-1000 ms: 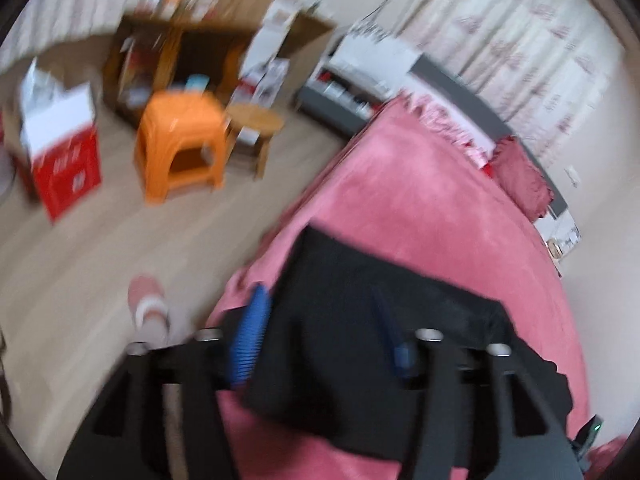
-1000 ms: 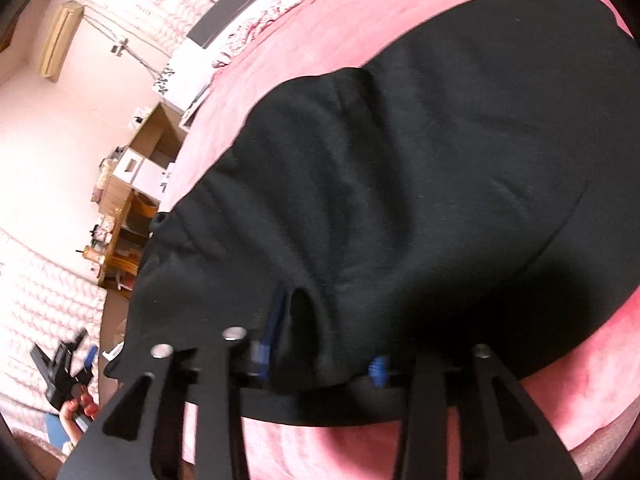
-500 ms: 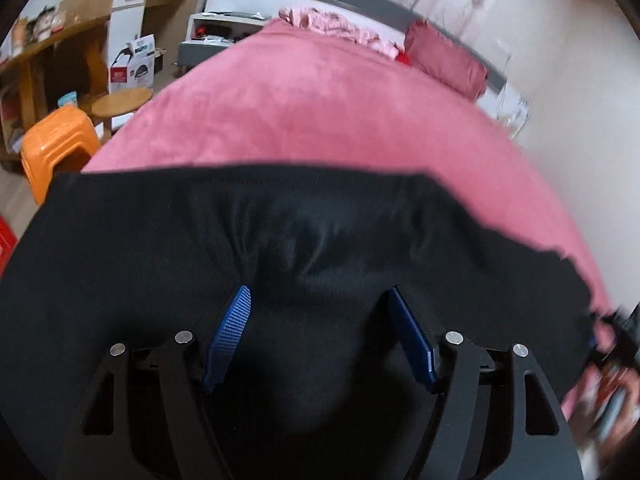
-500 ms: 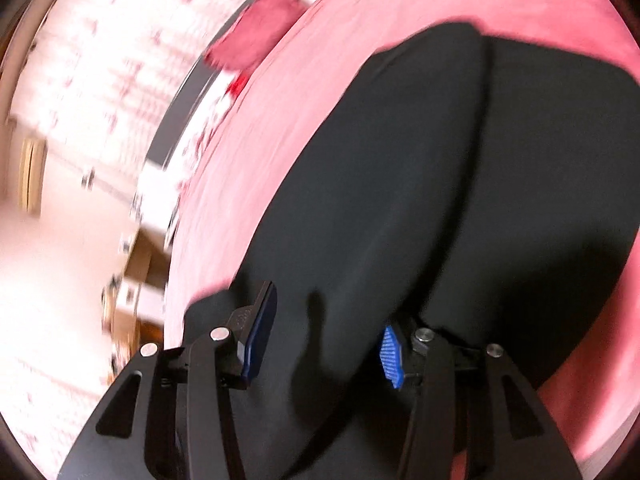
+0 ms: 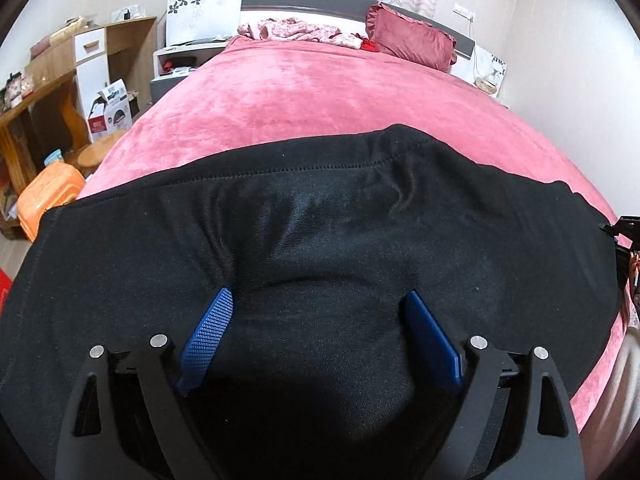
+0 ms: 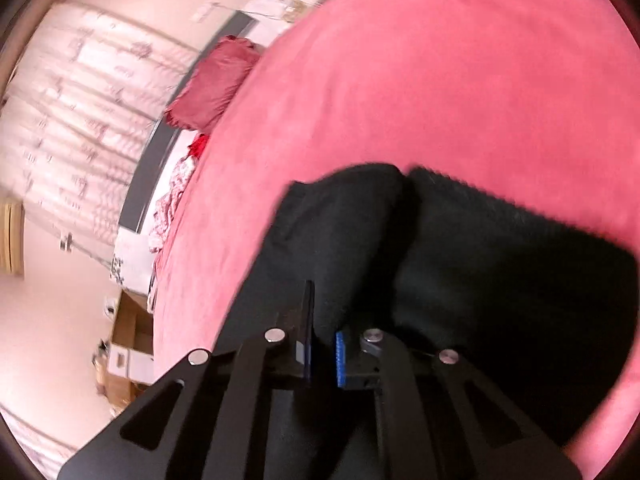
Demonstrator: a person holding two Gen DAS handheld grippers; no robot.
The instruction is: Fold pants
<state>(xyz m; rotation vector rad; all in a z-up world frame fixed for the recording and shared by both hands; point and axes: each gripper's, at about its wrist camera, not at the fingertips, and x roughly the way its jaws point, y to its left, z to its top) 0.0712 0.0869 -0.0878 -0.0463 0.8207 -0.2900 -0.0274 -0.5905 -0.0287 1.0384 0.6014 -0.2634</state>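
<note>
Black pants point(image 5: 320, 216) lie spread across the near part of a pink bed point(image 5: 320, 92). My left gripper point(image 5: 320, 304) is open, its blue pads wide apart just above the cloth, holding nothing. In the right wrist view the pants point(image 6: 500, 272) show a fold ridge running away from me. My right gripper point(image 6: 322, 344) has its jaws nearly together over the dark cloth; whether cloth is pinched between them is unclear. The right gripper also shows at the far right edge of the left wrist view point(image 5: 628, 240).
A dark red pillow point(image 5: 412, 42) and crumpled pink bedding point(image 5: 296, 32) lie by the headboard. An orange stool point(image 5: 48, 200), a wooden stool and a wooden desk point(image 5: 44, 92) with boxes stand on the floor left of the bed.
The left gripper let go of the pants and opened wide as it turned toward the bed. The right gripper's jaws closed in from wide open. The pants settled flat on the bed.
</note>
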